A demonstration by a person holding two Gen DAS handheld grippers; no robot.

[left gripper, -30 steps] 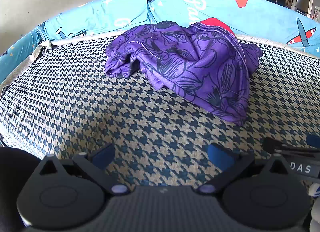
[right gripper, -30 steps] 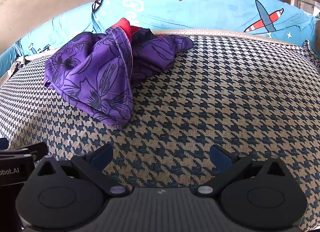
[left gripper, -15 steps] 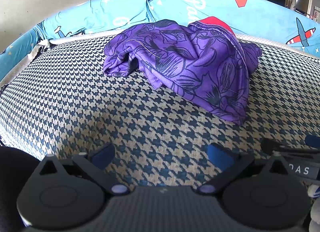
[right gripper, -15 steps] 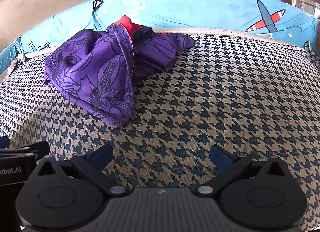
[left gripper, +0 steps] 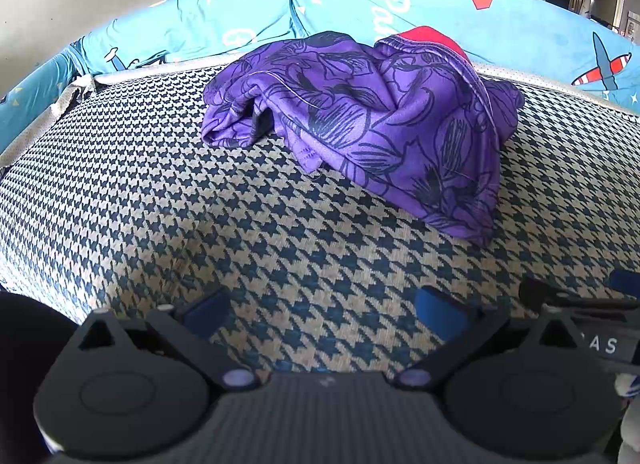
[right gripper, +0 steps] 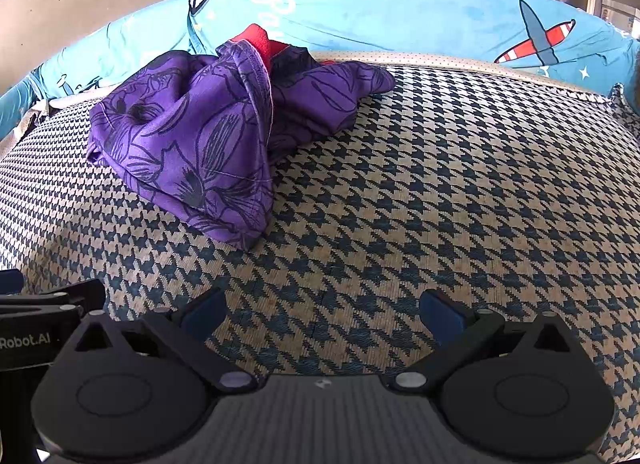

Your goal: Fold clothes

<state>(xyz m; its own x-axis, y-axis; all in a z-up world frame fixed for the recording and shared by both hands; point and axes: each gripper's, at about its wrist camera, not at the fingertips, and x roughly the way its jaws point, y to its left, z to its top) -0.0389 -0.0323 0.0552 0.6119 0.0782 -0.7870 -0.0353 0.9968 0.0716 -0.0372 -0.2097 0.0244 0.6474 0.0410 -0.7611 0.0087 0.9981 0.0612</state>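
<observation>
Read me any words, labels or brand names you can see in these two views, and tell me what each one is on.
"Robot.AI": white print on the left gripper, at the right wrist view's left edge.
"AS": end of a cut-off label on the right gripper, at the left wrist view's right edge.
"Pa...": white cursive on the blue cushion, partly hidden by the purple garment; the rest is unreadable.
No numbers visible.

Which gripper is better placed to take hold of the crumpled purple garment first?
Left, marginally. The purple garment lies nearly straight ahead of the open left gripper, while it sits off to the left of the open right gripper. Neither touches it.
</observation>
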